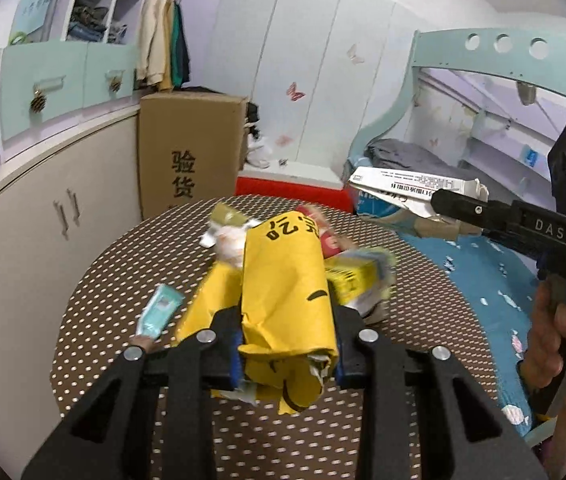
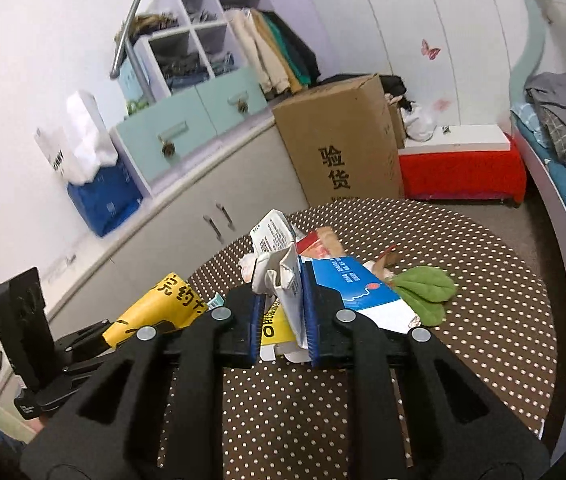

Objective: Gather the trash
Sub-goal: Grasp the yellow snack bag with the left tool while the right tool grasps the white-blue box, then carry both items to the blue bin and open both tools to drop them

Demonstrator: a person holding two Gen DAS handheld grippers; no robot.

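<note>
Brown polka-dot cloth covers the round desk (image 2: pixel 483 300), which stands in a bedroom with white wardrobe doors and pale green drawers behind it.

Most of the trash lies in a loose heap near the desk's middle: a blue-and-white carton (image 2: pixel 357 284), a red-and-tan wrapper (image 2: pixel 321 242), a green leaf-shaped piece (image 2: pixel 429 288) and a small yellow box (image 1: pixel 353 280). A teal sachet (image 1: pixel 161 312) lies apart from the heap, towards the cabinet side.

A crumpled yellow paper bag (image 1: pixel 287 296) with black print sits between the blue pads of the left gripper (image 1: pixel 287 354), which is clamped on it; the bag's torn lower end hangs out behind the fingers. In the right wrist view the same bag shows at the lower left, held off the desk.

The right gripper (image 2: pixel 283 316) is closed on a flattened white carton (image 2: pixel 283 276) printed with small black text, its pads pressing the creased card from both sides. From the left wrist view this carton sticks out past the black fingertips, above the edge of the blue bedspread (image 1: pixel 483 264).

A hand (image 1: pixel 563 332) grasps the right gripper's handle. A tall cardboard box (image 2: pixel 339 144) stands on the floor beyond the desk, beside a red storage box (image 2: pixel 463 172) with a white top.
</note>
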